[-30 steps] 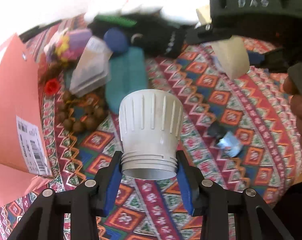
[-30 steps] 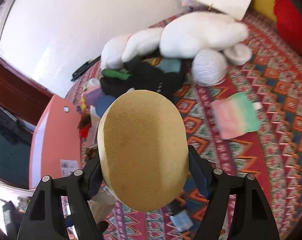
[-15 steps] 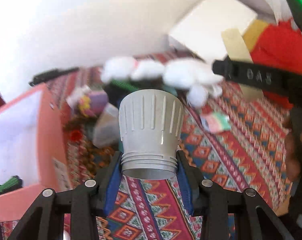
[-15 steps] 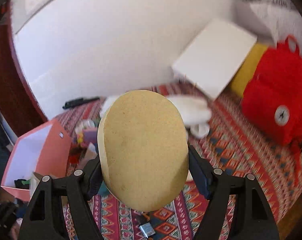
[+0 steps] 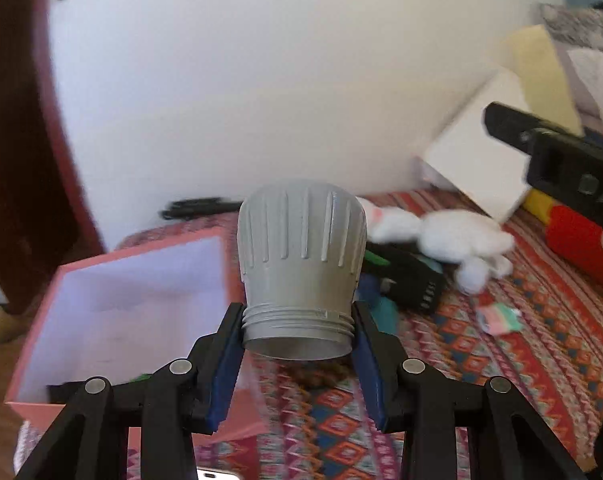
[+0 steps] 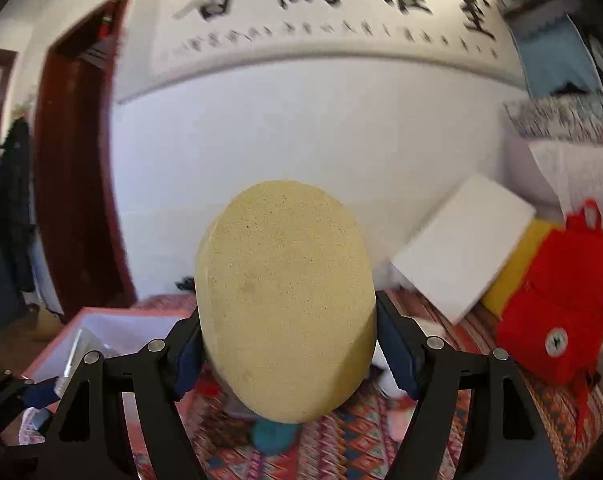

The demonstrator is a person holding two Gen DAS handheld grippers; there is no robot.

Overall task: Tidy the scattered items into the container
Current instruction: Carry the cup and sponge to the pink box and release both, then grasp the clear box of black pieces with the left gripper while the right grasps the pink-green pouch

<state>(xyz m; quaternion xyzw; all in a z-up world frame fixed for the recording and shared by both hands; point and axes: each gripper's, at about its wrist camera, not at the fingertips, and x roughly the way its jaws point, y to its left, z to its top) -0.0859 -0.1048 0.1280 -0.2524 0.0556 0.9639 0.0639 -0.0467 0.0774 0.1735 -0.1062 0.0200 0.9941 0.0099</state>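
Already both claws are loaded: the left claw (image 5: 299,344) pinches the threaded neck of a grey ribbed cap (image 5: 301,264), whose long axis points away from the camera, wide end outward, while the right claw (image 6: 289,356) stands wide around a tan oval sponge (image 6: 285,300), held by its edges with its flat face toward the lens. What matters for the drop is where the pink box (image 5: 113,312) lies. In the left wrist view its open mouth sits in the lower left of the frame, just beside and below the cap, with its near wall close to the claw's left finger. In the right wrist view the same box appears only at the lower left, partly behind the fingers and farther off to the side. So the left hand looks nearer and should probably unload first. More clutter, including a white plush toy (image 5: 453,236), remains on the patterned bedspread (image 5: 501,360) at centre right.
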